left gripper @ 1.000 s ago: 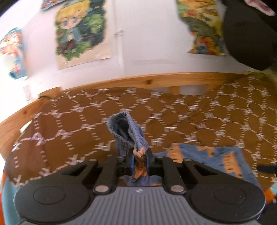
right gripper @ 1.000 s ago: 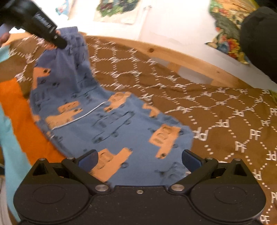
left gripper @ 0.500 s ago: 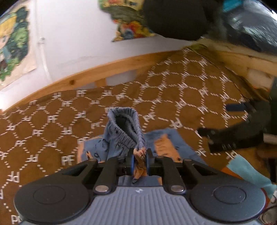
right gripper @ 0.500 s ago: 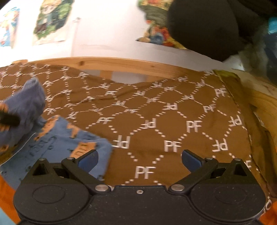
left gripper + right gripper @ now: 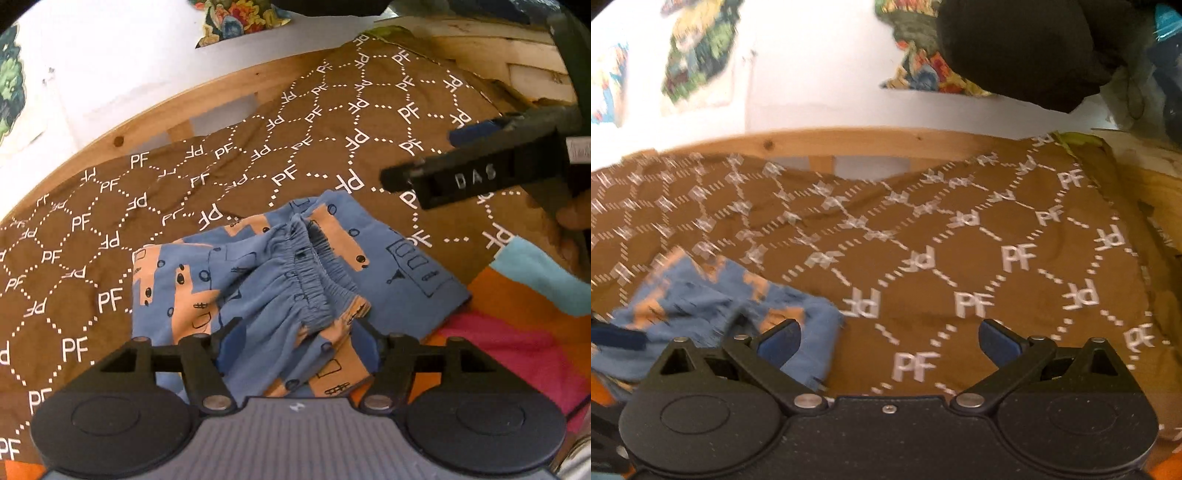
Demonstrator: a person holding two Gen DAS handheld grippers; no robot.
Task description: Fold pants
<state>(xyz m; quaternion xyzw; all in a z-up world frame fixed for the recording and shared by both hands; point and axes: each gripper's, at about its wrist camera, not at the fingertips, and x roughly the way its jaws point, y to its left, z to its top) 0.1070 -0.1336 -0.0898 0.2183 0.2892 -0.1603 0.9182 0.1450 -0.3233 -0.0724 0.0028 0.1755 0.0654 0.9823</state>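
The small blue pants (image 5: 280,269) with orange vehicle prints lie folded over on the brown "PF" bedspread (image 5: 110,206). Their gathered elastic waistband (image 5: 310,291) lies on top, just ahead of my left gripper (image 5: 299,341), which is open with its jaws on either side of the fabric. My right gripper (image 5: 888,338) is open and empty over bare bedspread, with the pants (image 5: 713,306) at its lower left. The right gripper also shows in the left wrist view (image 5: 476,173), to the right of the pants and above the bed.
A wooden bed rail (image 5: 871,144) runs along the far side under a white wall with posters (image 5: 698,59). A dark garment (image 5: 1019,48) hangs at the upper right. A striped orange, pink and turquoise cloth (image 5: 517,306) lies right of the pants.
My left gripper has carried the waistband to the right, lowered it onto the pants and opened, letting it go. My right gripper has swung right, off the pants.
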